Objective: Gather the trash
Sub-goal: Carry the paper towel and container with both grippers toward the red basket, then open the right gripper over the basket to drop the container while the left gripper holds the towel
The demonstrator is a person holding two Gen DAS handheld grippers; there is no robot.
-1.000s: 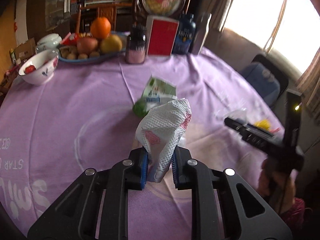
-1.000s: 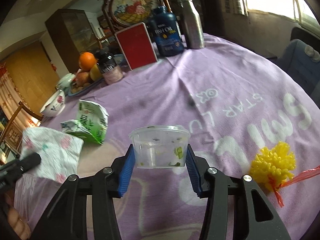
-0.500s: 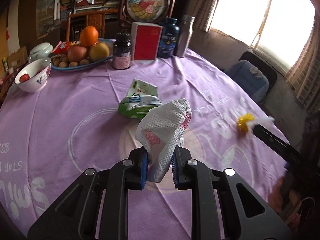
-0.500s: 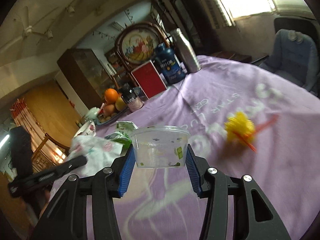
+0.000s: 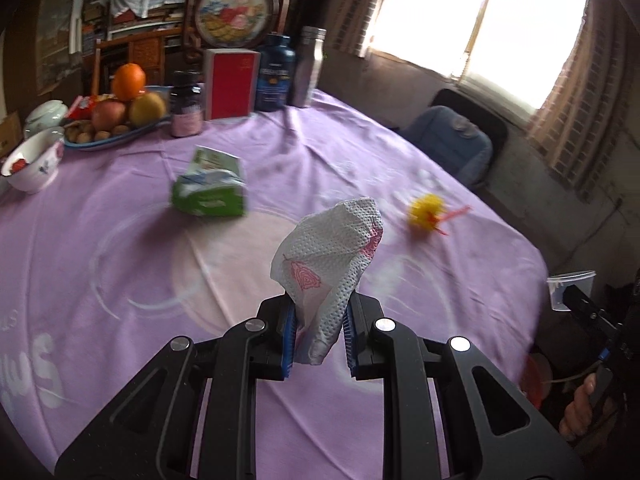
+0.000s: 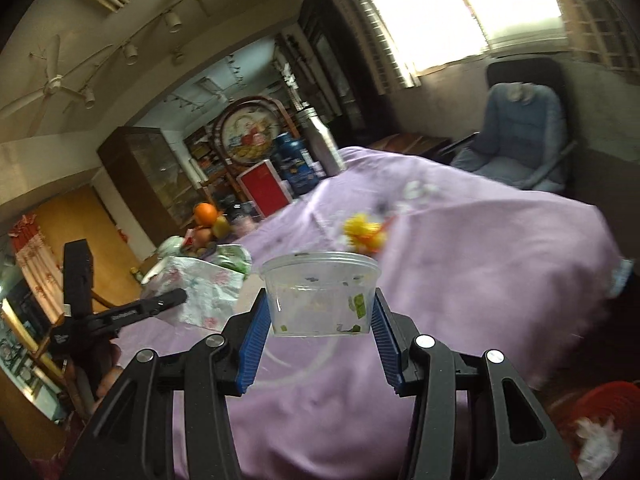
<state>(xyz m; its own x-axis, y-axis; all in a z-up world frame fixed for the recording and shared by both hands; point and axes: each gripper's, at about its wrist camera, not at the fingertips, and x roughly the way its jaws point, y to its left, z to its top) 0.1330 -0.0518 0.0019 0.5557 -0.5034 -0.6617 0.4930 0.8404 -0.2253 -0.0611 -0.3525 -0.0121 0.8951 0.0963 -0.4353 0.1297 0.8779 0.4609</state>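
Observation:
My left gripper is shut on a crumpled white paper napkin with pink flowers, held above the purple tablecloth. My right gripper is shut on a clear plastic cup with food residue, held off the table's near right edge; the cup also shows in the left wrist view. A green and white packet and a yellow pompom with a red strip lie on the table. A red bin with white trash sits low at the right.
At the back stand a fruit plate, a white bowl, a dark jar, a red box, a blue bottle and a steel flask. A blue chair stands beyond the table under the window.
Both grippers have pulled back and to the right with their loads. The right gripper with the cup has moved off the table edge toward the red bin.

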